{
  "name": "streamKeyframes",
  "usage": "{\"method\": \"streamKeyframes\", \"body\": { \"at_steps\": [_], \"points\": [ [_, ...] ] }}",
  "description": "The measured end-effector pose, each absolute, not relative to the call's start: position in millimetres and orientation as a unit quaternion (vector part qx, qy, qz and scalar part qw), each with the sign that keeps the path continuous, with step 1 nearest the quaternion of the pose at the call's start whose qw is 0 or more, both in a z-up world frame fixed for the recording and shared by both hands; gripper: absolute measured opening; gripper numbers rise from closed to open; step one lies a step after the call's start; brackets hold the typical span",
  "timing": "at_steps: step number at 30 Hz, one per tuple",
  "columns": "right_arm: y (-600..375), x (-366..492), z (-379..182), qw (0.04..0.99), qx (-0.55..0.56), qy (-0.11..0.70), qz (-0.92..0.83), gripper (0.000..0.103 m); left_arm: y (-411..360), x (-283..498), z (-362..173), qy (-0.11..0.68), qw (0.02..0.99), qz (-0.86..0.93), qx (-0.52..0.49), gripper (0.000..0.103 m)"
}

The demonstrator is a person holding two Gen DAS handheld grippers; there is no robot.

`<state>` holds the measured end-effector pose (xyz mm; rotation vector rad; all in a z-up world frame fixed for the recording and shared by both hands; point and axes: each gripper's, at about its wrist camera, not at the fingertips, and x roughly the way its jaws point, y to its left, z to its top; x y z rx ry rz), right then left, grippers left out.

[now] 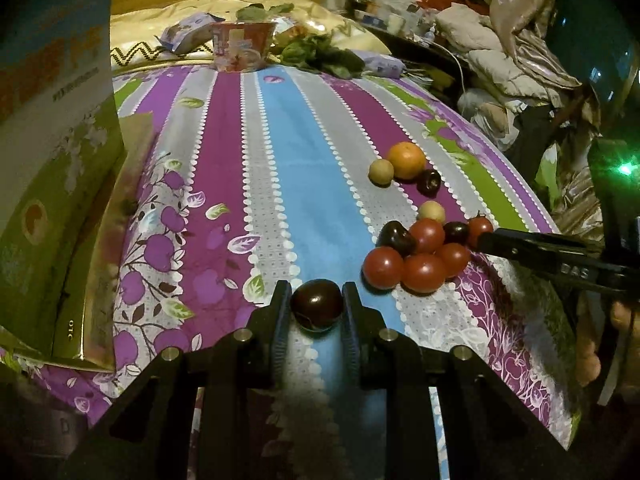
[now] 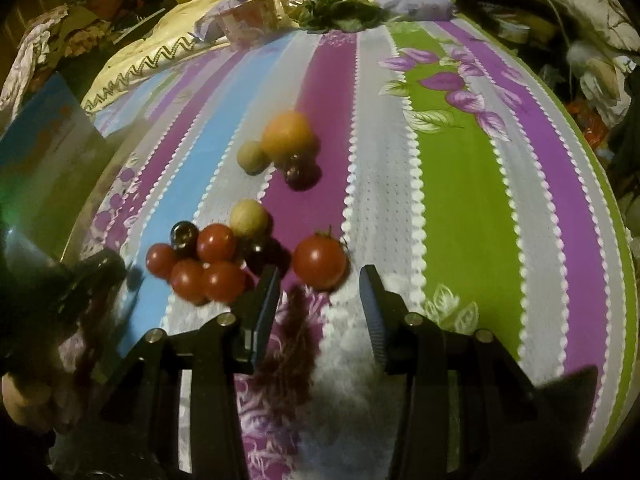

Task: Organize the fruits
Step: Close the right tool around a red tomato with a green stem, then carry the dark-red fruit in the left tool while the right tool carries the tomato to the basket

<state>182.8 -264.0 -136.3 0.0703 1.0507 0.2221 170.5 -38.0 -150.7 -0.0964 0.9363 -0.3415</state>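
Stemmed red tomato [image 2: 319, 259] lies apart from the cluster, mid-bed toward near edge, just ahead of right gripper [image 2: 320, 280], jaws wide, nothing held. Left gripper [image 1: 316, 304] is closed on a dark plum [image 1: 317, 307], so right is nearer.

**Open stripes to the left, fruit crowding the right**

The striped bedspread [image 1: 256, 184] lies bare through the middle, from the near edge to the far clutter. On the left, a cardboard box [image 1: 60, 184] walls off that side. To the right, a tight cluster of red tomatoes [image 1: 420, 260] and dark fruits blocks passage; beyond it sit an orange [image 1: 407, 160] and a pale fruit [image 1: 381, 172], touching. One lone tomato [image 2: 319, 258] stands just ahead of the right gripper [image 2: 320, 288], whose jaws are spread.
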Motion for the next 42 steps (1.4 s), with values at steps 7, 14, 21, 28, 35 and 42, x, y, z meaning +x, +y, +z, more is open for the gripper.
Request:
{"method": "streamKeyframes", "body": {
  "at_steps": [7,14,21,28,35,42],
  "points": [
    [-259,188,-143,0.860,0.013,0.503,0.087,0.028,-38,172,-158,0.460,0.871,-0.161,-0.060,0.026],
    [-263,173,-133,0.865,0.034,0.495,0.081,0.028,-39,167,-153,0.457,0.872,-0.160,-0.065,0.026],
    [-254,146,-116,0.861,0.032,0.503,0.061,0.028,-37,155,-128,0.453,0.875,-0.154,-0.075,0.026],
    [-240,118,-96,0.868,0.015,0.495,0.049,0.028,-26,135,-94,0.461,0.875,-0.125,-0.081,0.026],
    [-220,96,-63,0.881,0.008,0.469,0.061,0.028,-13,106,-54,0.435,0.890,-0.118,-0.074,0.026],
    [-198,82,-28,0.898,-0.008,0.435,0.068,0.028,11,80,-18,0.406,0.905,-0.108,-0.072,0.026]
  ]
}}
